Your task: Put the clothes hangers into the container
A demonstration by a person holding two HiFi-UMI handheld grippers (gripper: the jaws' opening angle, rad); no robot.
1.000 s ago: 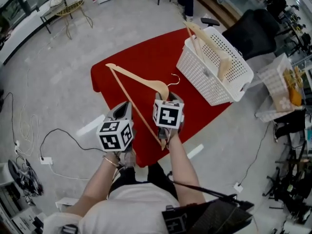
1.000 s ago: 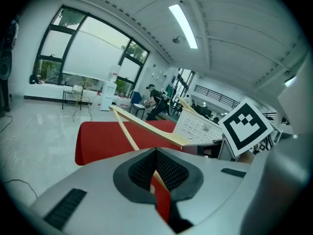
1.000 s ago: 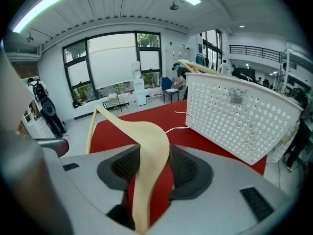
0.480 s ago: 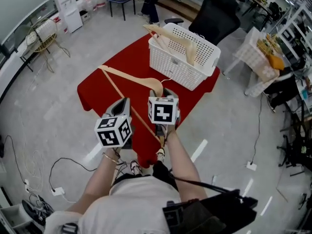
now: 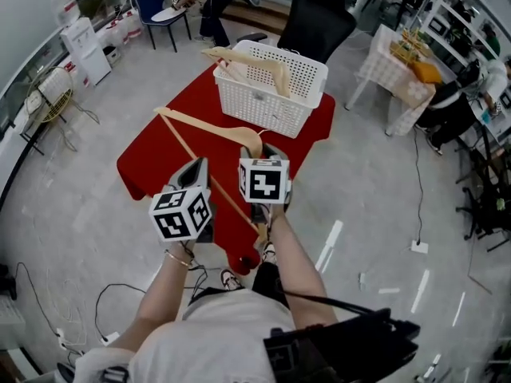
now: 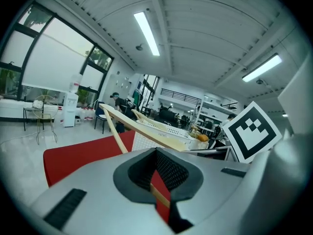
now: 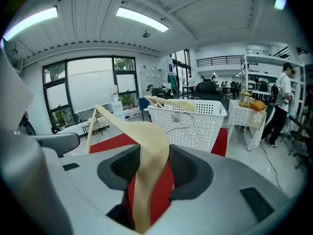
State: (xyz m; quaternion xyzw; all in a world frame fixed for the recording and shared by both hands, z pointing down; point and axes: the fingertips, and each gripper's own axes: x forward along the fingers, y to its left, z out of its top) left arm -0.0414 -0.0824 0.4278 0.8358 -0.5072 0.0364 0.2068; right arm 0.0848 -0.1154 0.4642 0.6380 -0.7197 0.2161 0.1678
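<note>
Smooth wooden hanger [image 5: 215, 126], perforated plastic basket [image 5: 267, 104], red cloth [image 5: 156, 164].

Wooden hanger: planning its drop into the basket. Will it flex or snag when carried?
Probably stiff: held in the right gripper, the wooden hanger shows no sag. Likely light, given thin bars. Its hook might snag the basket's holes.

Your right tongs [image 7: 154, 165] clamp a pale wooden hanger [image 5: 209, 124] by its shoulder, tilted, wire hook forward. Its thin bottom bar crosses the gap of your left tongs [image 6: 159, 173]. Ahead of both sits the white perforated basket [image 5: 263, 104], with other hangers [image 7: 178, 105] poking out.
</note>
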